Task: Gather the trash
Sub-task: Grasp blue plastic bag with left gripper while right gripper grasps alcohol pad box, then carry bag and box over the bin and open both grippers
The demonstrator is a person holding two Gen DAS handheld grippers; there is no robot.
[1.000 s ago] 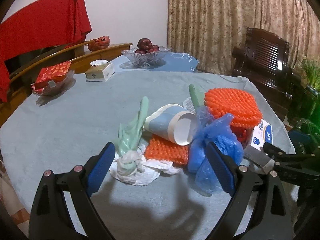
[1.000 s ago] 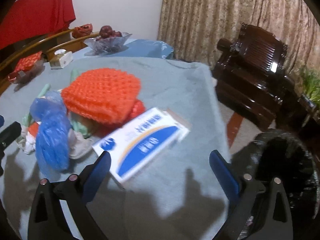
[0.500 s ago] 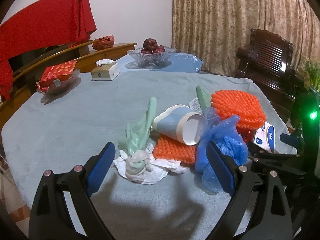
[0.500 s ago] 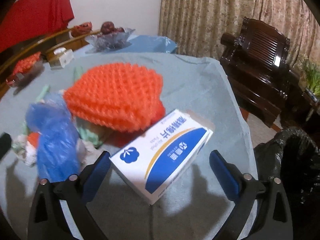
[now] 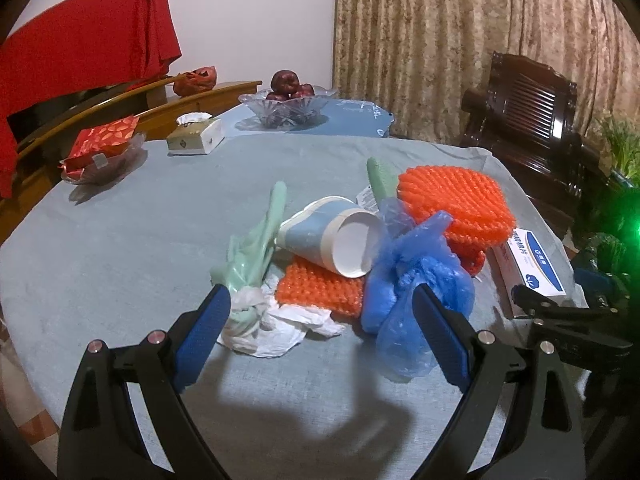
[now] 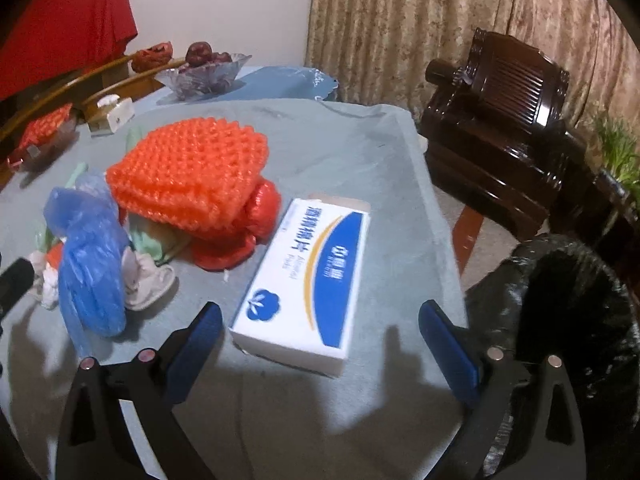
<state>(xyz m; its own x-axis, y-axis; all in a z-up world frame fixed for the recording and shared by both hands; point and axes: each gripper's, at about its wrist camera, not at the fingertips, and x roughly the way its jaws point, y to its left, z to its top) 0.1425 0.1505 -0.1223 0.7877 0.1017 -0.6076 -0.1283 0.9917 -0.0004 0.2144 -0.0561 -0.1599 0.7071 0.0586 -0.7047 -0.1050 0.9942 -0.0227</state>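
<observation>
right claw open, box print blurred

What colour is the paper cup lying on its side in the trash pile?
The cup is light blue with cream bands and a white inside, best seen in the left wrist view.

Both wrist cameras look low across the surface toward the curtain; the 2 views share the orange foam net pile.

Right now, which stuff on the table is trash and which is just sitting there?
Trash: tipped blue paper cup, crumpled blue plastic bag, orange foam netting, white-and-blue cardboard box, black-lined bin.

Just there: glass fruit bowl, tissue box, dark wooden chair.
</observation>
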